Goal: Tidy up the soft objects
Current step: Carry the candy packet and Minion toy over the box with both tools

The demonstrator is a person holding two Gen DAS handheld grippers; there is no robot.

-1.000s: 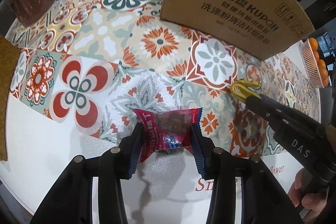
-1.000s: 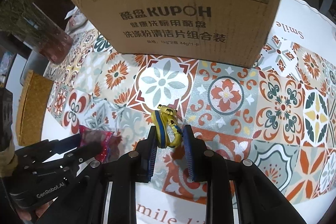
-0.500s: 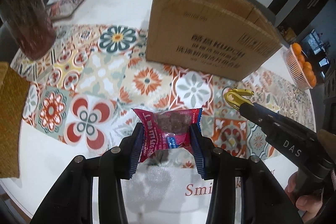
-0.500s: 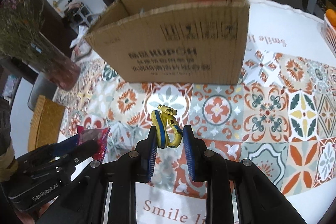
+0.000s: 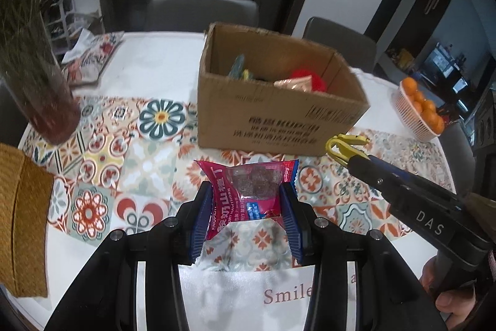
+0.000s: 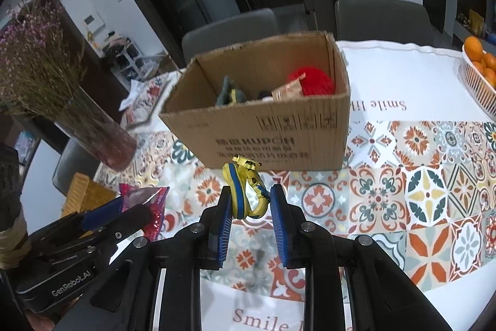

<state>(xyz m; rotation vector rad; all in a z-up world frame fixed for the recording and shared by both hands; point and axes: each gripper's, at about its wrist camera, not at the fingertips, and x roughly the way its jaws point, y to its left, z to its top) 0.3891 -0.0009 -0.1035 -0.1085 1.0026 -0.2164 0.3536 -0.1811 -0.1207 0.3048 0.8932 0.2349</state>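
The left gripper (image 5: 246, 208) is being held above the table (image 5: 155, 58), and a red snack packet (image 5: 248, 191) is being clamped between its blue pads (image 5: 200, 225). The packet is being squeezed at both side edges and is being carried clear of the table surface. Through its clear window, dark pieces are being shown.

The right gripper (image 6: 249, 211) is being held closed on a yellow-and-blue toy (image 6: 245, 191). The toy is being pinched at its lower part, while its upper end is being left projecting above the fingertips. In the left wrist view, the same toy (image 5: 345, 145) is being shown at the tip of the right gripper (image 5: 356, 158), just in front of the box. A hand (image 5: 446, 297) is being seen on the right gripper's handle at the lower right edge.

An open cardboard box (image 5: 279, 114) is being shown on the patterned tablecloth (image 5: 130, 145), beyond both grippers. Inside the box, a red fluffy item (image 6: 311, 81), a tan packet (image 6: 286, 90) and a grey-green soft item (image 6: 229, 90) are being contained.

A vase (image 6: 102, 138) of dried flowers is being shown left of the box. A basket (image 5: 409, 117) of oranges is being shown at the right edge of the table. A woven mat (image 5: 21, 222) is being shown at the left edge. Grey chairs (image 5: 201, 11) are being shown behind the table.
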